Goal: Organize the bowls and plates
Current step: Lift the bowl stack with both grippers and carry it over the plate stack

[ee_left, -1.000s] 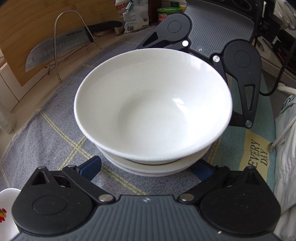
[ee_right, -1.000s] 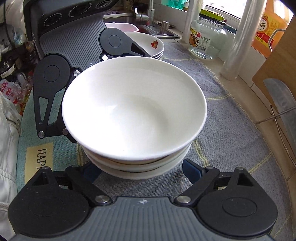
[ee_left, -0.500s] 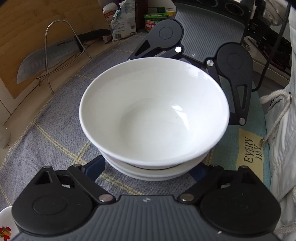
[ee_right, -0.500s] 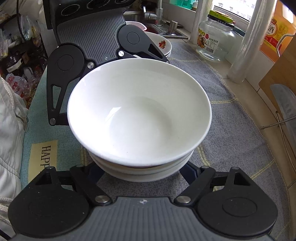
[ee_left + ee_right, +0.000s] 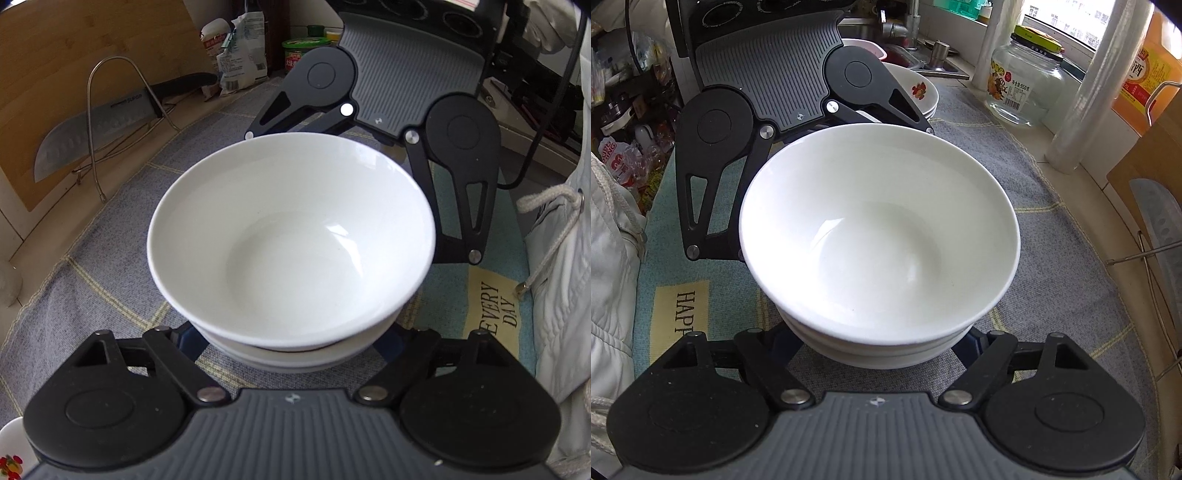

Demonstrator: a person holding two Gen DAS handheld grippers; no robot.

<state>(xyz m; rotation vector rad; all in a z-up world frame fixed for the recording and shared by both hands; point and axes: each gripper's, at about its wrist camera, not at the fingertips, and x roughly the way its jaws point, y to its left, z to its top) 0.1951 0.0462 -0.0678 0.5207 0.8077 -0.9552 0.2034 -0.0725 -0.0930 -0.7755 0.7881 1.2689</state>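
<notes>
Grey checked cloth [image 5: 92, 266] is covering the worktop, and the stack of white bowls [image 5: 291, 236] is sitting in the middle of it. I'm bringing my left claw [image 5: 291, 341] in around the lower bowls from one side, my right claw [image 5: 879, 345] from the opposite side. Both have just been closing with the stack between their blue fingers [image 5: 971, 345]; whether the pads are pressing yet, I cannot tell. Beyond the stack, a flowered bowl [image 5: 919, 92] is waiting.
</notes>
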